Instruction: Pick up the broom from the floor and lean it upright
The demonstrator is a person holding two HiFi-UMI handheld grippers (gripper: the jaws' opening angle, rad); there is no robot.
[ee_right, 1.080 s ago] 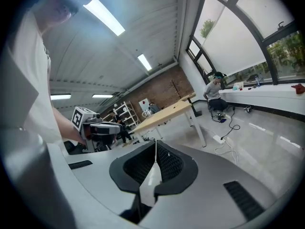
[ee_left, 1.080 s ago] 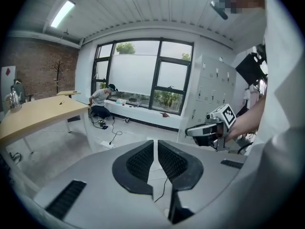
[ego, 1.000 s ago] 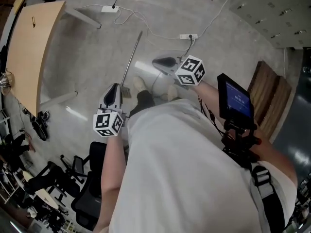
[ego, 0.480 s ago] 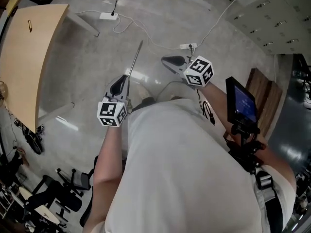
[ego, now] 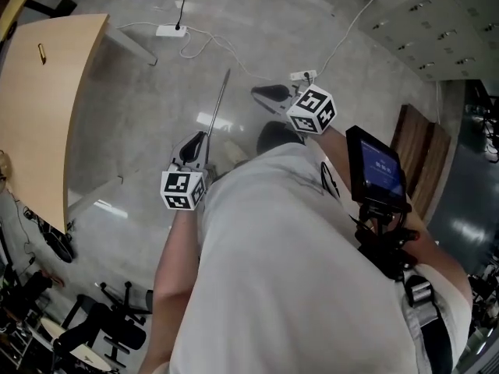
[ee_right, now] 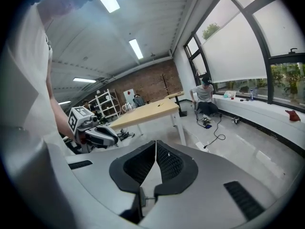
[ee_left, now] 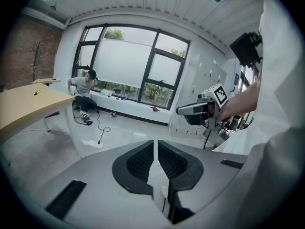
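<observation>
Broom (ego: 217,109): its long, thin grey stick lies flat on the floor (ego: 132,123). The near end of the stick is right beside the tip of the left gripper (ego: 196,137), on that gripper's right side. From there the stick runs on ahead of the gripper, away from the person. I cannot tell if the two touch. The brush end is hidden.

The left gripper's jaws are almost together, with only a thin crack between them, and nothing is in the crack. The right gripper (ego: 256,92) is on the other side of the stick, apart from it. Its jaws are squeezed together at the tips and hold nothing.

A white plug box (ego: 170,30) lies past the far end of the stick. A wooden table (ego: 39,107) stands well off to the left gripper's left.
</observation>
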